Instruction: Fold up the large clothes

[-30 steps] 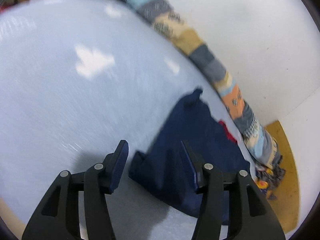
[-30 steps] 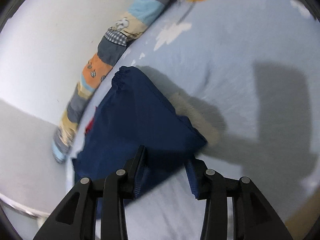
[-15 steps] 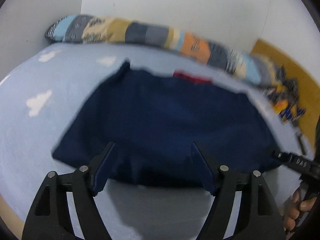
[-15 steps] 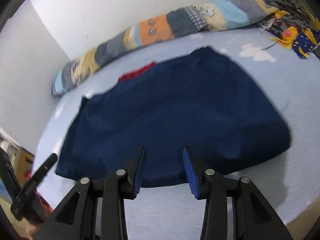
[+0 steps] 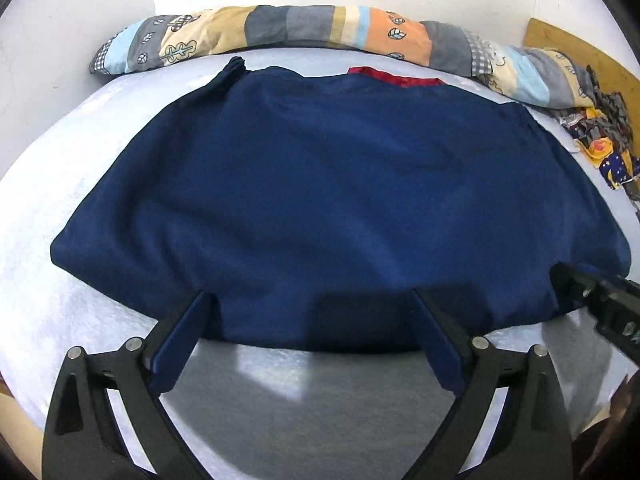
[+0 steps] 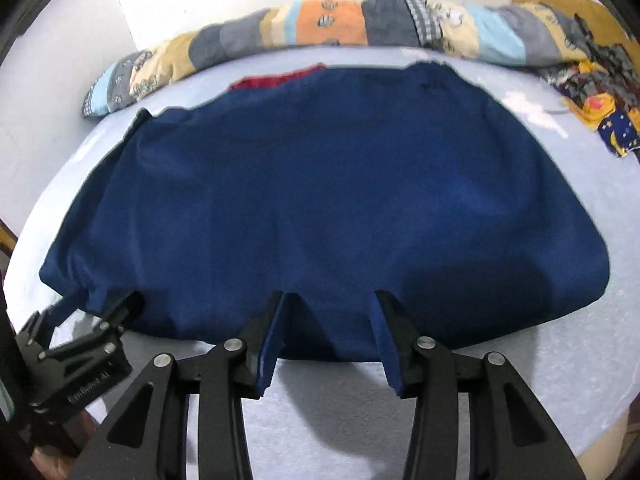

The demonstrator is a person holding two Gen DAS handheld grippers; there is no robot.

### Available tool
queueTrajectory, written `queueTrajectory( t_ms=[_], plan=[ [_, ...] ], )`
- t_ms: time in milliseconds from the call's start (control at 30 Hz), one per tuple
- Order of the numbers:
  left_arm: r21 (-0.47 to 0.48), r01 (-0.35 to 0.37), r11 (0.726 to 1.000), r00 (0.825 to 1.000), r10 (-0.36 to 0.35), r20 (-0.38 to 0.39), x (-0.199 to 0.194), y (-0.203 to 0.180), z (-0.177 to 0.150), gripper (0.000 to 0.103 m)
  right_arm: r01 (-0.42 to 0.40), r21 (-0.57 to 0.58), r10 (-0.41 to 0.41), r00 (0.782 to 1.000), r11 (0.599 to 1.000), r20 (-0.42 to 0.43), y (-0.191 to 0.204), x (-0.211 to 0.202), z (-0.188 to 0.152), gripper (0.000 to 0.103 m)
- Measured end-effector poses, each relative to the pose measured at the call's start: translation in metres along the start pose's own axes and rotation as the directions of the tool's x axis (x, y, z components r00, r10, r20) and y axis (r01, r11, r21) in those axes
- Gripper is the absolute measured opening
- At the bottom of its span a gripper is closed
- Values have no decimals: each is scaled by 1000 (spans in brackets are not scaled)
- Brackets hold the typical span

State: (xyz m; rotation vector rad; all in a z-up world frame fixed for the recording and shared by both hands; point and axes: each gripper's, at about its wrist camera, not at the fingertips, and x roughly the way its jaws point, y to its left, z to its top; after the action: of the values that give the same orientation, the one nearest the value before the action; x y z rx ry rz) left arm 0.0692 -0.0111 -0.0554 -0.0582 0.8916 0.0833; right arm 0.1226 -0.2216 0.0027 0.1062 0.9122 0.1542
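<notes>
A large navy blue garment [image 5: 340,184] lies spread flat across the light blue bed sheet [image 5: 52,280], with a strip of red cloth [image 5: 396,77] showing at its far edge. My left gripper [image 5: 312,298] hovers over the near hem, left of centre. Its jaws are opening wide, and the hem lies under them with no pad pressing on it. My right gripper [image 6: 331,297] stands partly open over the near hem further right, cloth [image 6: 320,184] below the gap. Each gripper shows in the other's view: the right gripper [image 5: 576,284] and the left gripper [image 6: 120,312].
A long patchwork bolster [image 5: 320,28] lies along the white wall behind the garment. A crumpled patterned cloth [image 5: 604,140] is heaped at the far right beside a wooden board [image 5: 580,50]. Bare sheet [image 6: 540,360] runs along the near edge of the bed.
Both views have swung round from a tilted look to a level one facing the wall. The garment, bunched a second ago, now lies spread wide. The left jaws have widened a lot.
</notes>
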Motion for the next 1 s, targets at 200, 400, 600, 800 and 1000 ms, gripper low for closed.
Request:
queueTrajectory(
  t_ms=[200, 400, 600, 800, 1000],
  plan=[
    [-27, 34, 999, 999, -34, -9, -4, 6, -1, 98, 14, -22, -13, 1000, 1000, 17, 5, -4, 1, 45],
    [-24, 40, 999, 999, -40, -19, -6, 5, -5, 99, 42, -74, -45, 998, 996, -50, 10, 11, -2, 48],
    [-32, 41, 999, 999, -42, -24, -8, 6, -6, 99, 35, -86, -39, 998, 996, -52, 11, 7, -5, 49],
    [-45, 53, 998, 998, -55, -31, -10, 8, -8, 99, 57, 107, -64, 996, 993, 66, -28, -20, 6, 50],
    [-52, 56, 997, 998, -58, -34, -11, 9, -9, 99, -27, 285, 46, 997, 958, -59, -67, 0, 7, 52]
  ],
)
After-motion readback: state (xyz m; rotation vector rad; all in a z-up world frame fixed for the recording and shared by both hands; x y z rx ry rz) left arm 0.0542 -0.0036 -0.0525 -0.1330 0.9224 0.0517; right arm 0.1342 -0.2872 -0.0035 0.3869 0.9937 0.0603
